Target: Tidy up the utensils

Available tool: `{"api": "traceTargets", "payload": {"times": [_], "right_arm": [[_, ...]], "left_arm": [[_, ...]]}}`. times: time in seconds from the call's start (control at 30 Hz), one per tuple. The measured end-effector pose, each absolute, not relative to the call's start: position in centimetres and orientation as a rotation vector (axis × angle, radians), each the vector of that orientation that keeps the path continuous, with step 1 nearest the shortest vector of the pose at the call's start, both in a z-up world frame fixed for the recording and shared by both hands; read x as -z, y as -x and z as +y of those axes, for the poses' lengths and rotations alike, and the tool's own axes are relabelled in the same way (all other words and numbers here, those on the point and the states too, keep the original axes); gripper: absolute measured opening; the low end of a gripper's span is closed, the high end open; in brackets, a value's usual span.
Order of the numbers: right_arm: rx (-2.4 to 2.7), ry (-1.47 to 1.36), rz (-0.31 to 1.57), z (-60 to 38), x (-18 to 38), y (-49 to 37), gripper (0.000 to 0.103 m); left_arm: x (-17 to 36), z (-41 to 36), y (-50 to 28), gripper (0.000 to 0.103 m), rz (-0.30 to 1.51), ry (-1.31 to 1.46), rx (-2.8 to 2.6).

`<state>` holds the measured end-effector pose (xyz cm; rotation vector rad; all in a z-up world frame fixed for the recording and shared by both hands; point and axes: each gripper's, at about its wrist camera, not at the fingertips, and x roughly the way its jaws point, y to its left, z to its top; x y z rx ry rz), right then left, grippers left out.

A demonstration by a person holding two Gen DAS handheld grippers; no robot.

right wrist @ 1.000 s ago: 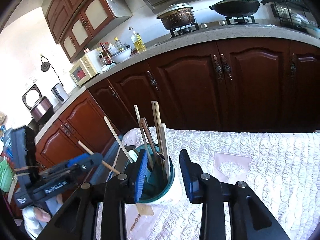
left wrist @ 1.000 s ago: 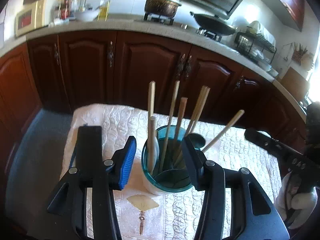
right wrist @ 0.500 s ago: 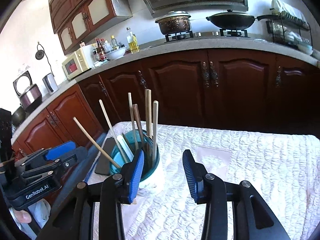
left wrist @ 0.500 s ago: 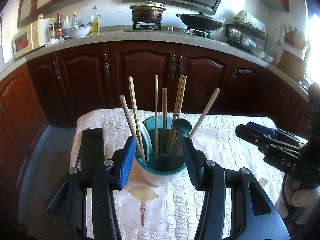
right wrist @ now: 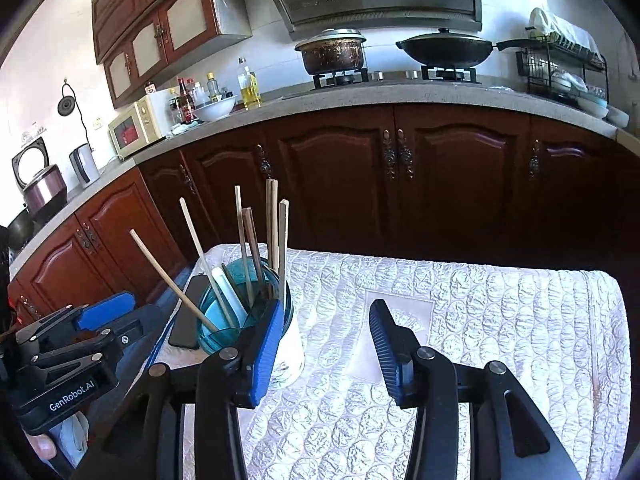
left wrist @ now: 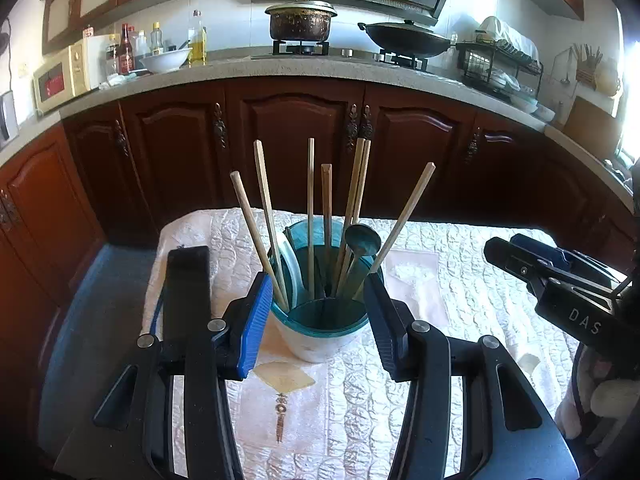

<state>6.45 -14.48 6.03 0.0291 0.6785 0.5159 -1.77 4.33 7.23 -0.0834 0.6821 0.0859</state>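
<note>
A white cup with a teal rim [left wrist: 320, 336] stands upright on the quilted white cloth [left wrist: 460, 300]. It holds several wooden chopsticks [left wrist: 310, 208], a dark teal spoon [left wrist: 362, 240] and a white utensil. My left gripper [left wrist: 318, 320] is open, its jaws on either side of the cup, apart from it. In the right wrist view the cup [right wrist: 288, 344] sits left of centre, partly behind my left finger. My right gripper [right wrist: 324, 344] is open and empty, to the right of the cup. It also shows in the left wrist view [left wrist: 560, 284], at the right.
A black flat device [left wrist: 186, 280] lies on the cloth left of the cup. Dark wooden cabinets [left wrist: 296, 136] run behind the table. The counter carries a pot [left wrist: 301, 20], a wok [left wrist: 404, 36] and a dish rack [left wrist: 500, 60]. The left gripper shows at the lower left of the right wrist view [right wrist: 76, 356].
Both grippers have drawn back and up from the cup. The cup now looks smaller and farther. The right gripper has shifted right, off the cup. Both stayed open.
</note>
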Motion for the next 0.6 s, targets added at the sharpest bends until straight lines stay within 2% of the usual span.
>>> {"api": "traceTargets", "payload": {"times": [0.6], "right_arm": [[-0.495,-0.009,0.685,-14.18,-6.35,-5.91,0.044]], "left_arm": [[-7.26,3.36,1.96,0.047,0.672,0.063,-0.103]]}}
